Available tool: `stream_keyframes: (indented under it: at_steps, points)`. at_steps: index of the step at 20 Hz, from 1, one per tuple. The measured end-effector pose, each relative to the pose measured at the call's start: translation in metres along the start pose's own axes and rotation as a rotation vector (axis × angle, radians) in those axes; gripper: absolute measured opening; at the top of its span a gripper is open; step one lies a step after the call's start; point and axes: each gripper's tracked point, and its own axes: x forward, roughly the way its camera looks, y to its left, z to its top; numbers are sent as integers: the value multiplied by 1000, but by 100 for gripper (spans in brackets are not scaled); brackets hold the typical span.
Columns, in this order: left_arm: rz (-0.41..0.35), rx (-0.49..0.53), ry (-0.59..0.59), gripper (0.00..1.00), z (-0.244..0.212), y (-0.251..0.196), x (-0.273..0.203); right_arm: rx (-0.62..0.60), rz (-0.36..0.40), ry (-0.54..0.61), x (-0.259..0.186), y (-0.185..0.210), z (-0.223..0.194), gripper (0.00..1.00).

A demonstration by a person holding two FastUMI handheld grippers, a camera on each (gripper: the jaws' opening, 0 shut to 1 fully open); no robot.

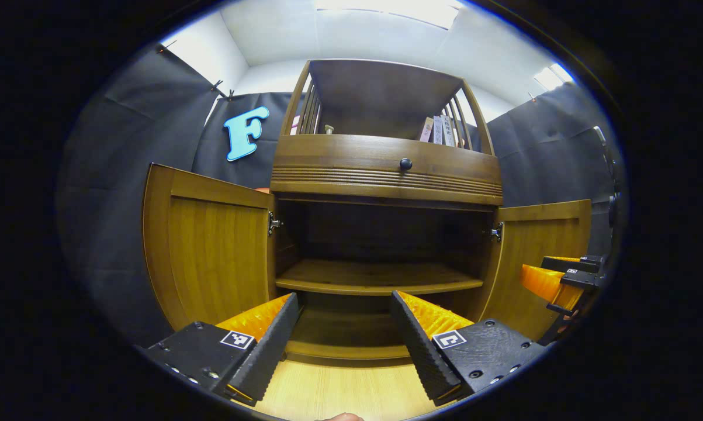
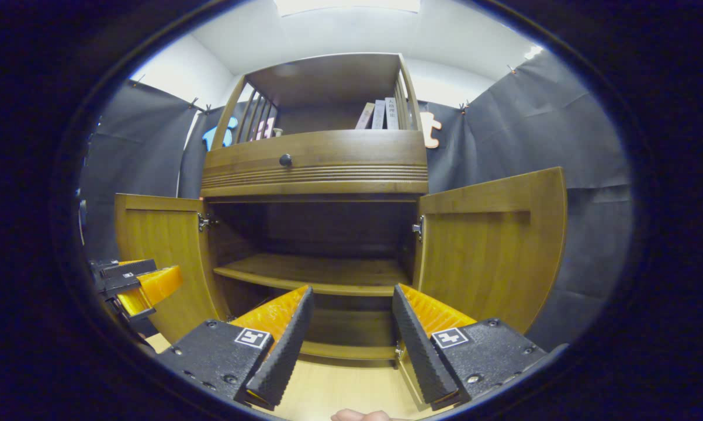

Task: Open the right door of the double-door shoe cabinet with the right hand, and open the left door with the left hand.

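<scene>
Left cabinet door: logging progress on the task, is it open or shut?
Open. In the left gripper view the left door stands swung out from its hinge, baring the inner shelf.

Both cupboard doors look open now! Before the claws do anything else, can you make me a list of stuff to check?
1. Left door swung wide open: ok.
2. Right door swung wide open: ok.
3. Left claw open and holding nothing: ok.
4. Right claw open and holding nothing: ok.
5. Both claws apart from the doors: ok.
6. Inner shelf bare where it shows: ok; the dark space below it: cannot tell.
</scene>
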Motion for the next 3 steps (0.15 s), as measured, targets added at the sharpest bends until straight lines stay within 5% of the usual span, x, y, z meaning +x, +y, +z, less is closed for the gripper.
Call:
stream_keyframes:
  at_steps: [3]
  points:
    - [-5,8,16,100,-3,-5,-1,1,-7,5,-2,-5,-3,86]
